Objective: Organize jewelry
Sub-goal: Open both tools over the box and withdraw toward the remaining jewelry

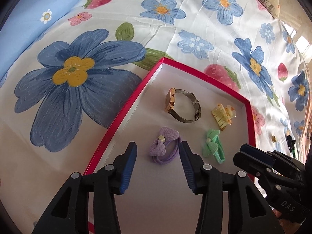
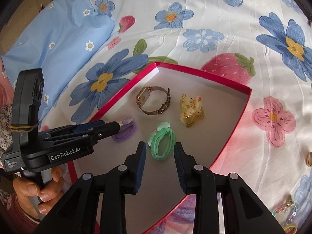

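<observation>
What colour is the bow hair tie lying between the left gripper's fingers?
Lilac purple: the ribbed fabric bow hair tie, clearest in the left wrist view.

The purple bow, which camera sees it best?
The left wrist camera: the whole purple bow and its loop lie in plain view in the red box. In the right wrist camera the left hand-held gripper hides most of it.

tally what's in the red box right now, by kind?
In the red box:
Bow hair ties: 2, purple and green
Wristwatch: 1
Yellow claw hair clip: 1
Total: 4

A few more small pieces lie out on the bedsheet at the right edge, too small to sort.
</observation>
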### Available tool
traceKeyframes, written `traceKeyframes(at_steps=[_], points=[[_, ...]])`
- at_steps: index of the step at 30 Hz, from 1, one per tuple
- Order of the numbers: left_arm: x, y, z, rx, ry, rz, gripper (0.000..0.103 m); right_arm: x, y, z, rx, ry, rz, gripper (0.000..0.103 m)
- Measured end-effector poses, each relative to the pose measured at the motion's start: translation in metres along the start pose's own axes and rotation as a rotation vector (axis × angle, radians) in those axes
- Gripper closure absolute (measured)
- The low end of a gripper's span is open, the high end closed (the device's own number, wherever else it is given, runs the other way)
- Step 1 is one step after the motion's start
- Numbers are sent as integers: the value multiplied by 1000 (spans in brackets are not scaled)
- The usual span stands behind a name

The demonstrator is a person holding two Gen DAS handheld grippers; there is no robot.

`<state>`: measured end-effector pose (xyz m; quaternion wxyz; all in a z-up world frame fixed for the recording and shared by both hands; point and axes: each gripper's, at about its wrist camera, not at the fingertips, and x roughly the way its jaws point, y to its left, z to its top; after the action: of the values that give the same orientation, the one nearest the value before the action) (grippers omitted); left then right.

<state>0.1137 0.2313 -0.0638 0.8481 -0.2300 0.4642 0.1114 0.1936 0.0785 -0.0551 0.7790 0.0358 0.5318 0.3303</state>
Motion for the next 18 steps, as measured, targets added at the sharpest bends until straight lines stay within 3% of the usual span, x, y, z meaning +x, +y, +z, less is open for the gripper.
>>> traceKeyframes(at_steps=[4, 18], points=[[-18, 1, -5, -23, -22, -24, 51, -23, -4, -4, 27, -52, 12, 54], [-60, -39, -20, 48, -50, -106, 50, -89, -35, -36, 110, -135, -27, 53]])
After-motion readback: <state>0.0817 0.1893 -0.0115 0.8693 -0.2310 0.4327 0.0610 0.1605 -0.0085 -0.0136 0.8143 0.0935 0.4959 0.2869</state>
